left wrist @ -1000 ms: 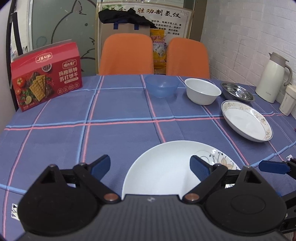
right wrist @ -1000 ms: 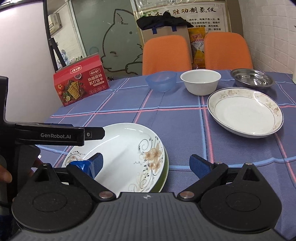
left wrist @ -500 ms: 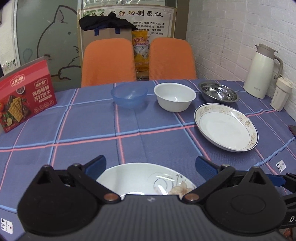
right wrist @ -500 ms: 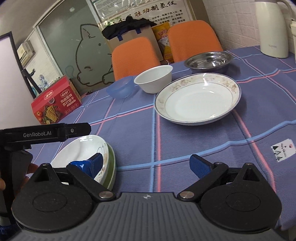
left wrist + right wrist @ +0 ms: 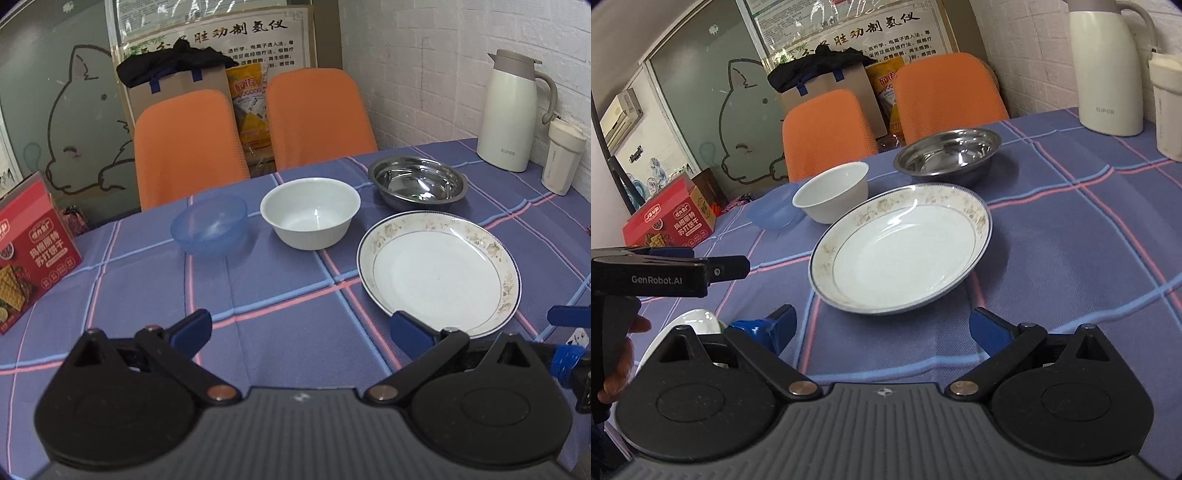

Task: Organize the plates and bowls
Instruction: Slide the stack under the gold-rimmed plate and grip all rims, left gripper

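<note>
Checked tablecloth (image 5: 280, 295) now fills the left gripper (image 5: 301, 330) view, floral plate gone; both grippers (image 5: 882, 328) gape empty.

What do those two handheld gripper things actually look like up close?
Each is matte black plastic: a ribbed grey-black body, two round pivot housings with copper-coloured pins, and angled arms ending in blue finger pads. The left gripper shows "GenRobot.AI" in white along its side in the right wrist view. The right gripper looks alike; blue tape wraps it.
</note>
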`<state>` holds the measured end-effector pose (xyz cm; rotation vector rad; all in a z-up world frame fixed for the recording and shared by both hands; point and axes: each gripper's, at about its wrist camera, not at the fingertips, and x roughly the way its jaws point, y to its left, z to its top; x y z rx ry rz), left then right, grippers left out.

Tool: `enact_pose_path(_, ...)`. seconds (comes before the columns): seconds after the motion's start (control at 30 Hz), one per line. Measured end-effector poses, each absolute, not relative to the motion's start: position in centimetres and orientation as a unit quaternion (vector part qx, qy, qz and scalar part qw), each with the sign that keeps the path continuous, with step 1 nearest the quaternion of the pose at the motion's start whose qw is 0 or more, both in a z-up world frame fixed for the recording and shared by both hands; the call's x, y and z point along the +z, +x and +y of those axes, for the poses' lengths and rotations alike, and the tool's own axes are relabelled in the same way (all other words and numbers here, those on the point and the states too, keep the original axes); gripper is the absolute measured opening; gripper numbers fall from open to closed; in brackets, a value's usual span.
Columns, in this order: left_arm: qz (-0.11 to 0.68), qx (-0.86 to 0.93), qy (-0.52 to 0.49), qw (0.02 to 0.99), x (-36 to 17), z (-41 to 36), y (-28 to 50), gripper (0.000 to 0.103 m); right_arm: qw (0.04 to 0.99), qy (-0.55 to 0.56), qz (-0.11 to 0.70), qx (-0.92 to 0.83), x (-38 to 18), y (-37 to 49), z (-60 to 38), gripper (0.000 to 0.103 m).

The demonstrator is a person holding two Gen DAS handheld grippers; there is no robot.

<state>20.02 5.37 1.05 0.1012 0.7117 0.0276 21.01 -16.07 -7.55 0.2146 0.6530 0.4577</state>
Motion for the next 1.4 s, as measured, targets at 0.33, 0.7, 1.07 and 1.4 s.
enact_pose_path(0.33, 0.401, -0.071, -0.018, 0.913, -0.9, 3.4, 28.3, 0.102, 0.926, 0.094, 0.318, 0.18, -8.0, 28.3, -16.8, 0.088)
enact_pose_path(0.7, 0.454, -0.062, -0.051, 0.887, -4.5, 3.1, 32.5, 0.1, 0.92, 0.028, 0.343, 0.186, -9.6, 30.0, -14.4, 0.088)
enact_pose_path(1.07, 0.444, -0.046, -0.019, 0.895, -5.1, 2.0, 32.1, 0.091, 0.928, -0.025, 0.324, 0.183, -10.1, 29.3, -12.4, 0.09)
enact_pose_path(1.4, 0.444, -0.079, -0.031, 0.892, -4.1, 1.2, 31.1, 0.047, 0.929, -0.01, 0.325, 0.176, -9.8, 28.3, -11.1, 0.09)
